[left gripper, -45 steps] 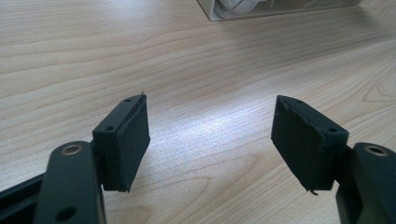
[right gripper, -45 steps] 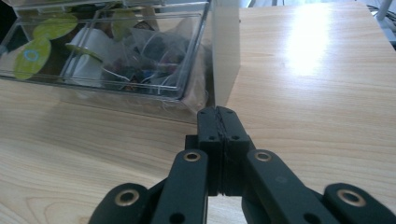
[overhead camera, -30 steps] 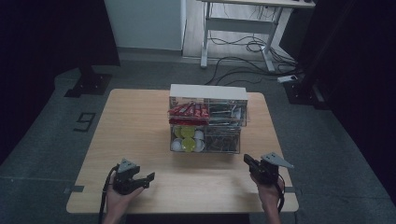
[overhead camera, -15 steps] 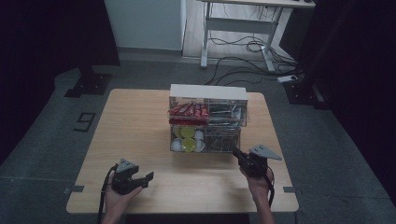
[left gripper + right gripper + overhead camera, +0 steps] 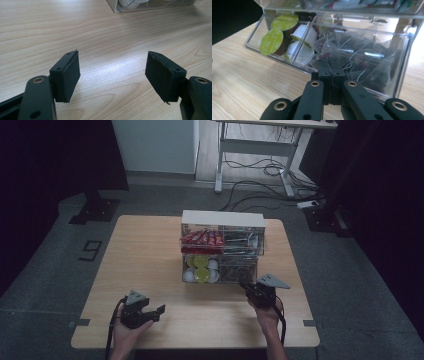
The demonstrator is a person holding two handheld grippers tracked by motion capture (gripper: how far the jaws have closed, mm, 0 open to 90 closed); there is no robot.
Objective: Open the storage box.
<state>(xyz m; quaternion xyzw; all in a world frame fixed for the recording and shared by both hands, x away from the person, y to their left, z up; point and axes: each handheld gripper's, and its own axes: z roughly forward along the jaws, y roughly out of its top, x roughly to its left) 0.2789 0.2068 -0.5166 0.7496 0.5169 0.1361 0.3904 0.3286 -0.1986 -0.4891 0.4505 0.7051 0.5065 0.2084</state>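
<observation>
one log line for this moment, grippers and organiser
right gripper: shut, empty, at clear organiser lower front | left gripper: open, empty, over bare table | lower bin: coffee pods, tea bags

Table (image 5: 150, 255) is pale wood with a darker streaked grain; the floor (image 5: 55, 270) is dark grey and bears a black figure 9 (image 5: 90, 250). The organiser (image 5: 407, 50) is clear plastic under a white top (image 5: 222, 217), holding red packets (image 5: 200, 238), pods with lime-green lids (image 5: 272, 41), white pods (image 5: 304, 33) and dark sachets with pale strings (image 5: 359, 60). Both the left gripper (image 5: 112, 72) and the right gripper (image 5: 331, 75) are matt black, with brass-coloured rivets, and the right gripper carries a grey plate (image 5: 272, 281).
</observation>
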